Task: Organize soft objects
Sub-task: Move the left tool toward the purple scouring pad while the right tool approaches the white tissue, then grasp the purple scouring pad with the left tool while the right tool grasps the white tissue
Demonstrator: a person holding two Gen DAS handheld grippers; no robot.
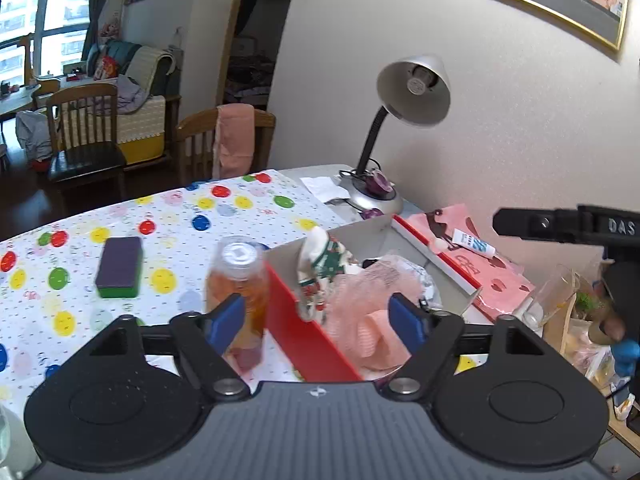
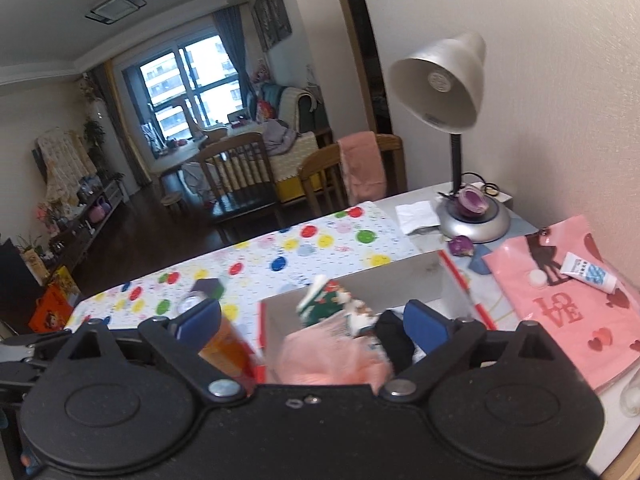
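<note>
Soft objects (image 1: 372, 312) are sitting in the red box (image 1: 304, 332); both wide-open grippers, left gripper (image 1: 316, 320) and right gripper (image 2: 312, 320), are hovering empty; next, the sponge (image 1: 119, 267).

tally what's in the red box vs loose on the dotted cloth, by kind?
In box:
pink mesh cloth: 1
Christmas sock: 1
black item: 1
On cloth:
eraser block: 1
orange bottle: 1
Total: 5
</note>
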